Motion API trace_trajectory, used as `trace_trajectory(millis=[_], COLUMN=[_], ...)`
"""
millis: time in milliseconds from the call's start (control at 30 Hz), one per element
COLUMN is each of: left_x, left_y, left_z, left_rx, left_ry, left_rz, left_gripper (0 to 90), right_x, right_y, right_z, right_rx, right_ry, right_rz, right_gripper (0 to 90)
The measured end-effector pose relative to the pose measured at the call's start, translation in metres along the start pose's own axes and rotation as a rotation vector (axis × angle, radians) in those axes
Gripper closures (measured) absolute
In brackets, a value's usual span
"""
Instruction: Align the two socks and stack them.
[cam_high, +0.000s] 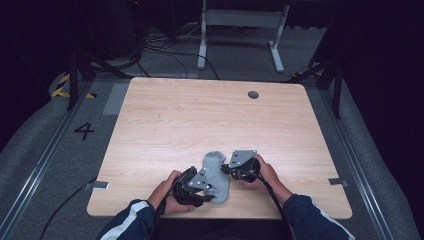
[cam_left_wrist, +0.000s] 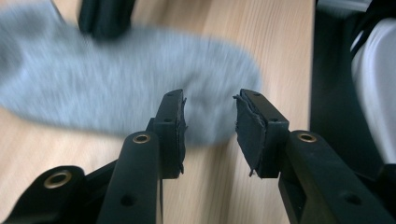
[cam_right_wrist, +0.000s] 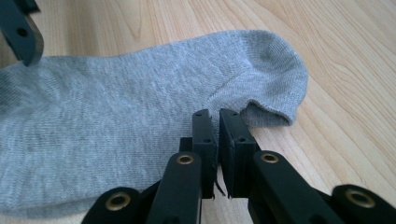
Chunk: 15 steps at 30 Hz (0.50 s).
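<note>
A grey sock (cam_high: 216, 176) lies flat at the table's (cam_high: 175, 120) six o'clock edge. The right gripper (cam_right_wrist: 217, 122) has pinched its edge near the cuff; the left gripper (cam_left_wrist: 209, 122) gapes empty by the toe — any lifting or folding (purpose unstated) is not yet begun.

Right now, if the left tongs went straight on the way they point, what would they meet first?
Probably the grey sock: the open left tongs point at its rounded end, right ahead on the table. Depth is blurred.

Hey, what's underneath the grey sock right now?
The sock lies flat on the bare wooden table. Nothing pokes out around its edges; anything beneath the fabric would be hidden.
</note>
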<state>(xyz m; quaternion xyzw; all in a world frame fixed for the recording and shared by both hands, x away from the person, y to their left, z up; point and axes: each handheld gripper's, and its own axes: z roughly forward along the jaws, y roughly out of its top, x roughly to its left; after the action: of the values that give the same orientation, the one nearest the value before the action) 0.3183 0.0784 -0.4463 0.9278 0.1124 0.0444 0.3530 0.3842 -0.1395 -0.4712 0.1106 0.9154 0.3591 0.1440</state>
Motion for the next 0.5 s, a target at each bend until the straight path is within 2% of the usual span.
trace_trajectory(millis=[67,133,167,233,267,367,500], left_x=[0.001,0.001,0.0,-0.001,-0.002,0.0,-0.002], left_y=[0.005,0.008,0.009,0.008,0.006,0.002,0.002], left_z=[0.005,0.016,0.022,0.028,0.031,0.031,0.032], left_rx=[-0.007,-0.001,0.028,0.051,0.052,0.026,0.026], left_ry=[0.019,0.009,-0.005,-0.019,-0.028,-0.045,-0.037], left_rz=[0.011,0.013,0.025,0.032,0.027,-0.021,-0.016], left_gripper=[63.7,64.8,65.6,67.3,68.3,70.2,70.7], right_x=[0.001,0.001,0.001,0.001,0.001,-0.001,-0.007], right_y=[0.0,0.0,0.0,0.0,0.0,-0.001,-0.004], right_z=[0.0,0.0,0.0,0.0,0.0,-0.003,-0.01], right_rx=[0.001,0.001,-0.001,-0.001,0.0,0.012,0.024], right_ry=[-0.004,-0.005,-0.004,-0.005,-0.007,-0.013,-0.025], right_rz=[-0.004,-0.007,-0.005,-0.004,-0.004,-0.009,0.009], right_gripper=[85.7,85.7,85.7,85.6,85.5,85.4,84.6])
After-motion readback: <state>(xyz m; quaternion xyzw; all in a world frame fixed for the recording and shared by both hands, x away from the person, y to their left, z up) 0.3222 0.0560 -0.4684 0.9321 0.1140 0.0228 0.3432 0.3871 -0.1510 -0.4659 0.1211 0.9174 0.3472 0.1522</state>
